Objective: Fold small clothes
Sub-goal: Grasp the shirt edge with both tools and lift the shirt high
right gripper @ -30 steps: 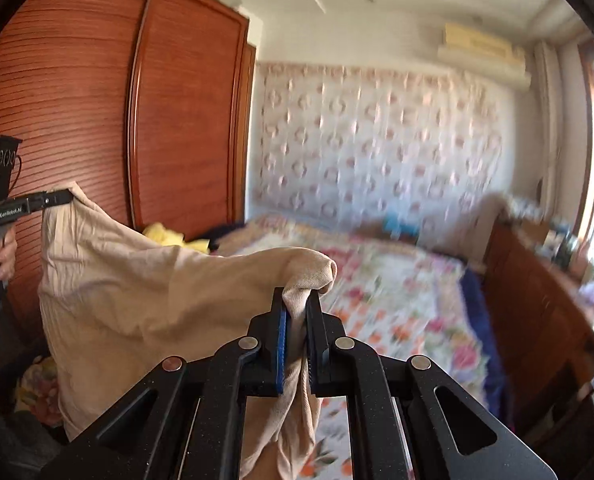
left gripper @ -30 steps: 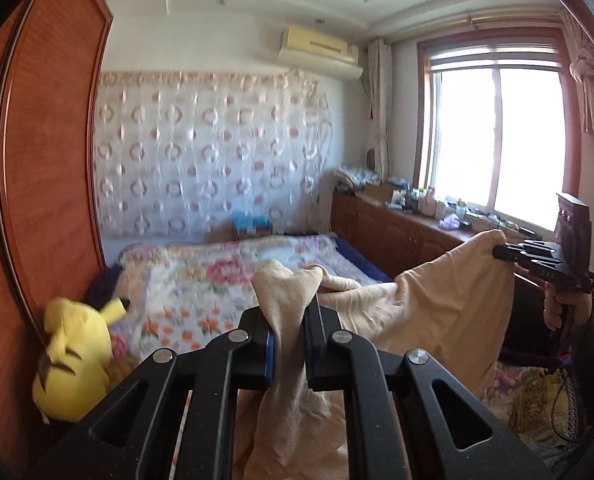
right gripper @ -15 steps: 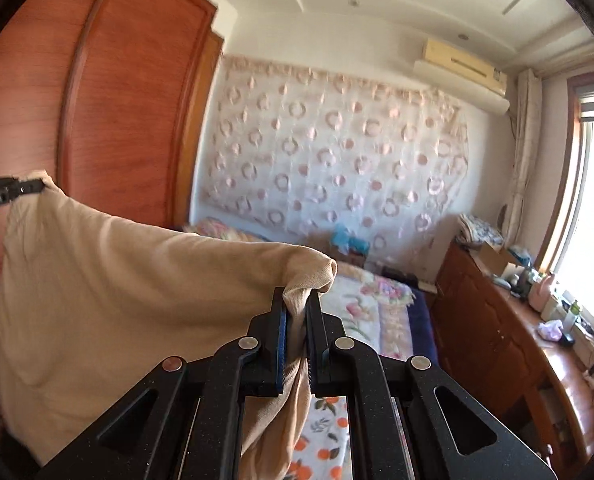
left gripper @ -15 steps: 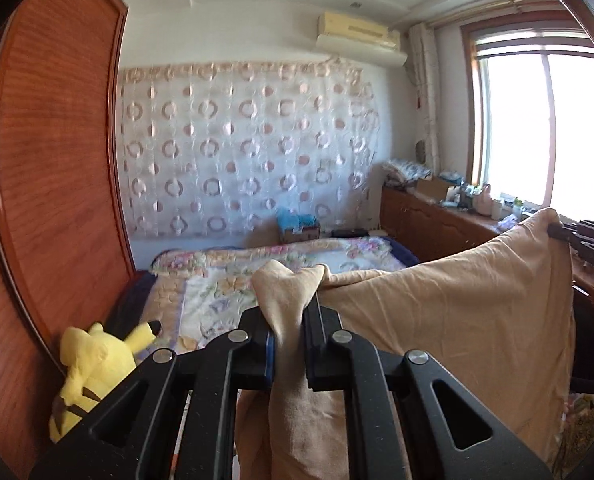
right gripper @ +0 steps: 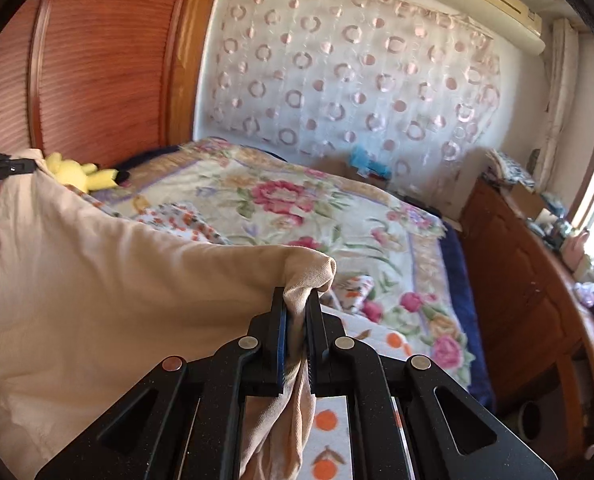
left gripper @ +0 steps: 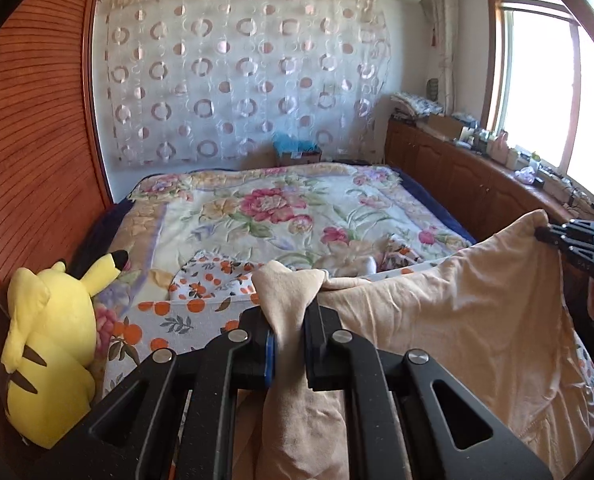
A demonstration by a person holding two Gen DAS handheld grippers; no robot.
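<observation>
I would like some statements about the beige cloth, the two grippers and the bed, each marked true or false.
1. Both grippers are shut on the beige cloth. True.
2. The left gripper hangs free, jaws wide open. False: it pinches a corner of the cloth.
3. The cloth lies folded flat on the bed. False: it is held stretched between the left gripper and the right gripper.
4. A yellow plush toy sits beside the wooden wardrobe. True.

Beige garment's [left gripper: 449, 320] lower hem, seemingly off-frame
</observation>
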